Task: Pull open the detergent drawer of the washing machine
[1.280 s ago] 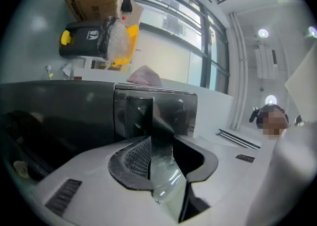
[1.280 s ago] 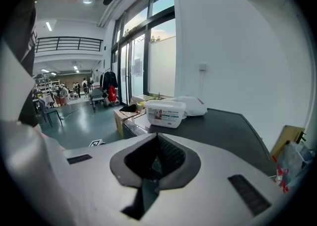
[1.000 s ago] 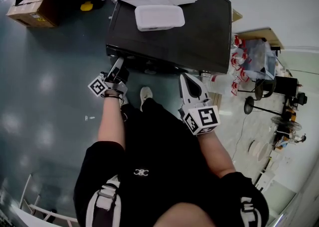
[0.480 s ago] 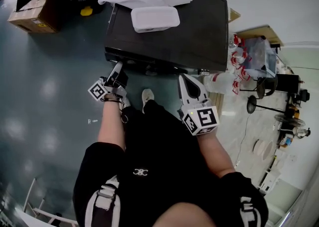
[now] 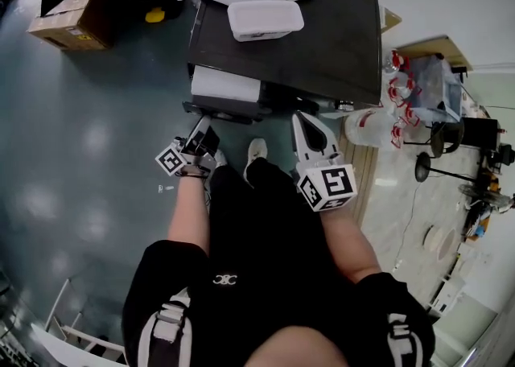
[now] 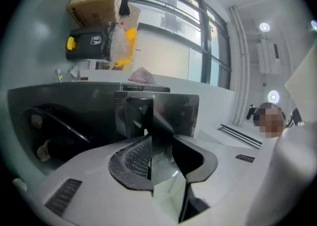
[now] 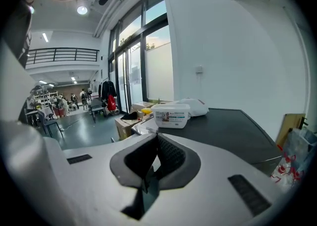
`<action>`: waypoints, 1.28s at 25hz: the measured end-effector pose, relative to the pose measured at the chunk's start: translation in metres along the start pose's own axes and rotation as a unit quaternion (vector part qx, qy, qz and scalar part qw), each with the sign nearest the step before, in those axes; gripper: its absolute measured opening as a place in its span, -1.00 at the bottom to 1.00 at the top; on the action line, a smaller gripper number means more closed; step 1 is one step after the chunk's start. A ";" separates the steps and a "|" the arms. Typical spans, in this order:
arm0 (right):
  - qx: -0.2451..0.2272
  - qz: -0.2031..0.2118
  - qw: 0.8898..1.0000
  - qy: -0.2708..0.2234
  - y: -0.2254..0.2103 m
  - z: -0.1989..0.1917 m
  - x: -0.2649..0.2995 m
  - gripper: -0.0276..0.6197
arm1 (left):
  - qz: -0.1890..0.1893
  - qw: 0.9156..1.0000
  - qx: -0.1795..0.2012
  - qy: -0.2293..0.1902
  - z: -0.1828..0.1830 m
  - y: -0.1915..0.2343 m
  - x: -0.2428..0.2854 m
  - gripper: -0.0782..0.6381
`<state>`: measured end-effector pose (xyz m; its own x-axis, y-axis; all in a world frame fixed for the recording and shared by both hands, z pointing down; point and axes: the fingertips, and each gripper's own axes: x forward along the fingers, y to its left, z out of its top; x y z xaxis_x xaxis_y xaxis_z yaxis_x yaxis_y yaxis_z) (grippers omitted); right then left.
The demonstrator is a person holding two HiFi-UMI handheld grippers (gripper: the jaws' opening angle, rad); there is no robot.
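The left gripper [image 5: 200,125] pinches the detergent drawer [image 5: 225,84] by its front panel [image 6: 173,111] between its fingers [image 6: 133,158], and the drawer's long axis runs back into the washing machine [image 5: 322,35], so the pull lies toward the person (right gripper [image 5: 308,125] idle beside it, fingers pressed together).

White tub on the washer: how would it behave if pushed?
The tub is low and wide, so it should slide rather than tip. The washer top looks smooth and flat, so little drag is likely. Plastic, lidded: probably light, contents unseen.
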<state>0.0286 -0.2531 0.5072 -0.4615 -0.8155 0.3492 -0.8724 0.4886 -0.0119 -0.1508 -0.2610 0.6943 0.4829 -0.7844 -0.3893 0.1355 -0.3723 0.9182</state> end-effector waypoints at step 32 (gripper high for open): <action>0.026 0.000 0.999 -0.032 0.061 -0.045 -0.143 -0.91 | 0.052 0.999 -0.002 -0.002 -0.055 -0.053 -0.104 -0.44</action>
<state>0.0489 -0.0925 0.4985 -0.4687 -0.8350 0.2883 -0.8793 0.4724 -0.0614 -0.1604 -0.1323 0.6906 0.4902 -0.8208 -0.2931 0.0884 -0.2877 0.9536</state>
